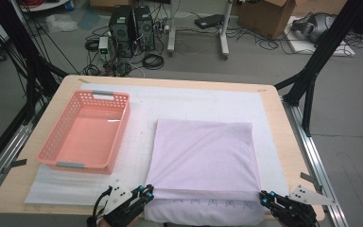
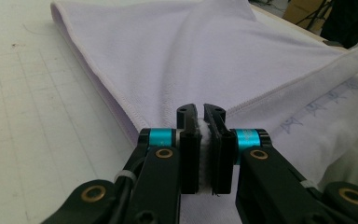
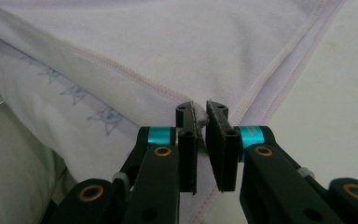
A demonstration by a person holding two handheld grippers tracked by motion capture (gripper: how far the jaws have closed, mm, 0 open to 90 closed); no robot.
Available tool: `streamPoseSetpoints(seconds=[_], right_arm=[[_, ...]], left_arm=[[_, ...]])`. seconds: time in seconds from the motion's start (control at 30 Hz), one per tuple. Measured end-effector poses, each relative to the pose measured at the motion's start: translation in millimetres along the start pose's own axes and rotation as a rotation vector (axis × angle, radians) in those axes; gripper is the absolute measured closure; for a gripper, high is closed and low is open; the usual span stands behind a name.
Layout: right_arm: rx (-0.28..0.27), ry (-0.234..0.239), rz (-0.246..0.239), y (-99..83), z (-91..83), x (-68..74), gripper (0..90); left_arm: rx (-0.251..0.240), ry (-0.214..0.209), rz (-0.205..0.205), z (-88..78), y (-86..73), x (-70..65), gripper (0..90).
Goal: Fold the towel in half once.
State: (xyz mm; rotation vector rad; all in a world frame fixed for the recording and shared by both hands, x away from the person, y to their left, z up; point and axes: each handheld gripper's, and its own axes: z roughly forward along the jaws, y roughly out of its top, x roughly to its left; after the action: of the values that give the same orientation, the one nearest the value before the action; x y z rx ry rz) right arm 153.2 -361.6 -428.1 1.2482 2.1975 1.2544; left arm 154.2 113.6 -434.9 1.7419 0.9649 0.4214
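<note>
A pale lilac towel point(image 1: 203, 151) lies folded on the white mat, its near part draped over the table's front edge. My left gripper point(image 1: 147, 191) is shut on the folded layer's near left corner; in the left gripper view the towel point(image 2: 177, 60) spreads away from the left gripper point(image 2: 200, 112), with white cloth pinched between the jaws. My right gripper point(image 1: 263, 197) is shut on the near right corner; in the right gripper view the towel point(image 3: 177, 42) has its hemmed corner clamped in the right gripper point(image 3: 199, 109). A row of small blue stitched marks point(image 1: 212, 203) shows on the lower layer.
A pink plastic basket point(image 1: 59, 142), with nothing in it, stands on the mat at the left. The white mat point(image 1: 194, 101) covers most of the wooden table point(image 1: 288, 142). Computers, cables and boxes sit on the floor beyond the far edge.
</note>
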Motion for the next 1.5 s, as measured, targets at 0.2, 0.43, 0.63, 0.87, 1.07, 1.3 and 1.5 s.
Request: streamPoseSetpoints(seconds=[0.2, 0.43, 0.63, 0.87, 1.07, 1.3, 1.5], right_arm=[[0.005, 0.008, -0.009, -6.2, -6.5, 5.1, 82.5], [0.006, 0.015, -0.014, -10.6, -15.9, 10.2, 82.7], [0.006, 0.011, -0.014, -14.3, -27.9, 12.2, 82.8], [-0.035, 0.016, 0.032, -14.3, -30.9, 5.6, 68.2], [-0.054, -0.024, 0.053, -9.0, -27.7, -3.1, 68.7], [-0.041, -0.067, 0.068, 0.7, -9.9, -17.9, 70.9], [-0.030, -0.098, 0.077, 15.1, 13.0, -32.9, 71.9]], left_arm=[[0.003, 0.001, -0.006, -5.6, -5.6, -5.5, 84.4], [0.005, -0.012, -0.012, -15.1, -11.5, -12.0, 84.5], [0.023, -0.047, 0.003, -16.1, -16.1, -16.6, 84.0], [-0.013, -0.032, -0.034, -16.6, -9.1, -7.0, 54.3], [-0.033, -0.011, -0.038, -10.5, -2.1, 4.5, 52.5], [-0.020, -0.020, -0.028, 10.4, 8.2, 20.1, 52.1], [-0.014, -0.024, -0.028, 30.4, 18.7, 39.2, 51.8]])
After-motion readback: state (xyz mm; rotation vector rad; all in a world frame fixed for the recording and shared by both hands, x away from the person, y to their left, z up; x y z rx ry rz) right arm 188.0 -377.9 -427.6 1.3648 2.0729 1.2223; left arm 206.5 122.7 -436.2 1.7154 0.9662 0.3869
